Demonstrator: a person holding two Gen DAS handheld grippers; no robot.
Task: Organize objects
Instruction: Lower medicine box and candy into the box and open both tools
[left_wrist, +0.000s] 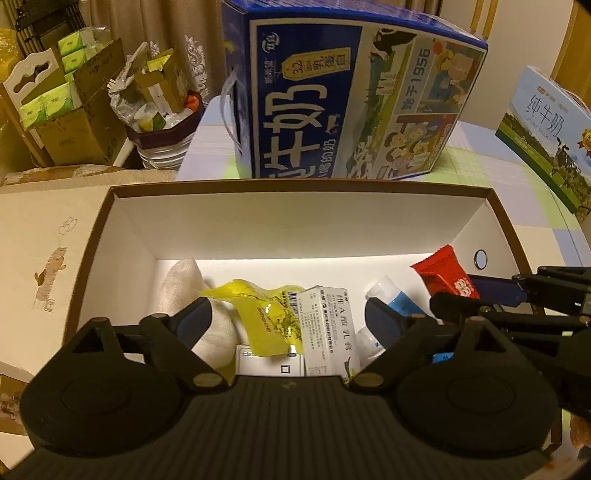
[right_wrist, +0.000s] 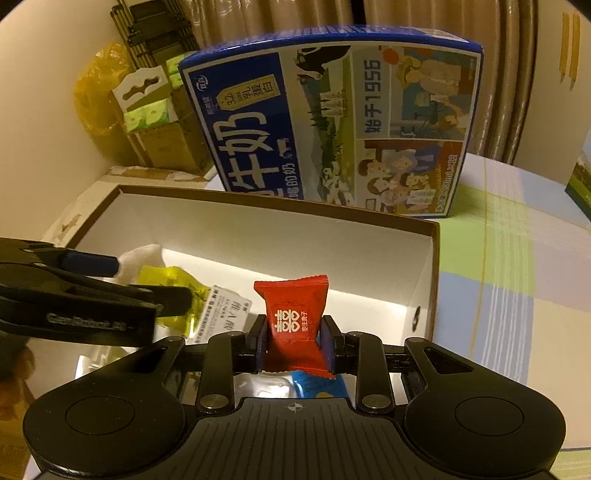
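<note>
A tall blue milk carton (left_wrist: 354, 96) stands on the checked tablecloth (right_wrist: 509, 288) directly behind a wide open cardboard box (left_wrist: 303, 186) with a brown rim and white inner walls. Inside the box lie a rolled white cloth (left_wrist: 184, 291), a crumpled yellow packet (left_wrist: 266, 314), a white medicine box (left_wrist: 328, 328) and a white-and-blue tube (left_wrist: 391, 295), close together on the floor of the box. The left gripper (left_wrist: 288, 314) hangs over these with its jaws spread wide and nothing between them. The right gripper (right_wrist: 295, 341) is closed tight on a red candy wrapper (right_wrist: 293, 325), which it holds upright above the right end of the box, just over a blue packet (right_wrist: 317, 386).
</note>
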